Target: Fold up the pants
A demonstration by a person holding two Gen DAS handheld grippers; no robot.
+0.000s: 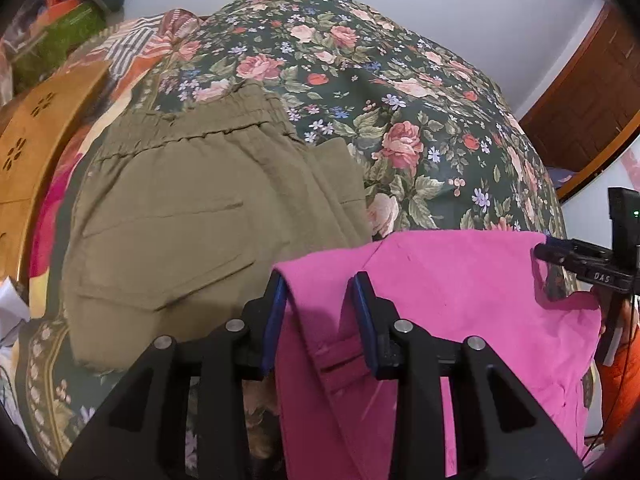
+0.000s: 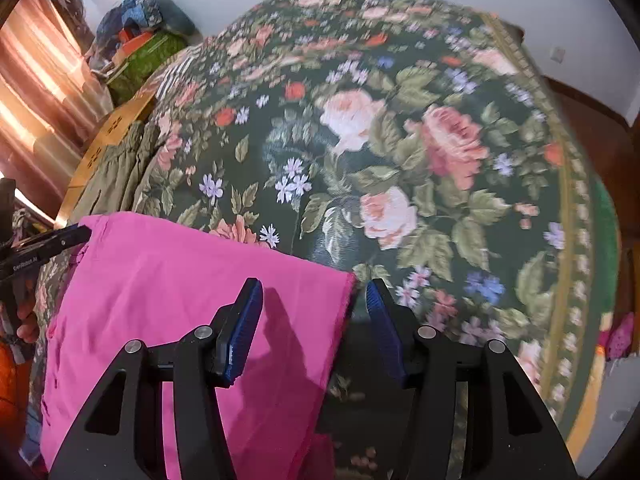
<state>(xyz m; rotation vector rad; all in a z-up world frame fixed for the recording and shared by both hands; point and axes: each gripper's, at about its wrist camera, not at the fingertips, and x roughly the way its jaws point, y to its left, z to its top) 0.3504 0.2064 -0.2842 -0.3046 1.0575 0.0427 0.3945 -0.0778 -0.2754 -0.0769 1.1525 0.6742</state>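
Left wrist view: your left gripper [image 1: 320,296] straddles the pink pants [image 1: 460,300] at lower centre, jaws spread, not clamped. Olive pants [image 1: 192,216] lie folded, centre-left. Right wrist view: your right gripper [image 2: 314,304] likewise gapes over the pink edge, lower centre; folding looks barely begun.

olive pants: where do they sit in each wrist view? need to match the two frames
Left wrist: olive pants fill the centre-left, lying on the floral bedspread, left of the pink pants.
Right wrist: only a sliver of the olive pants at the left edge, above the pink pants.
Shared landmark: the wooden headboard with flower cutouts, beside the olive pants in both views.
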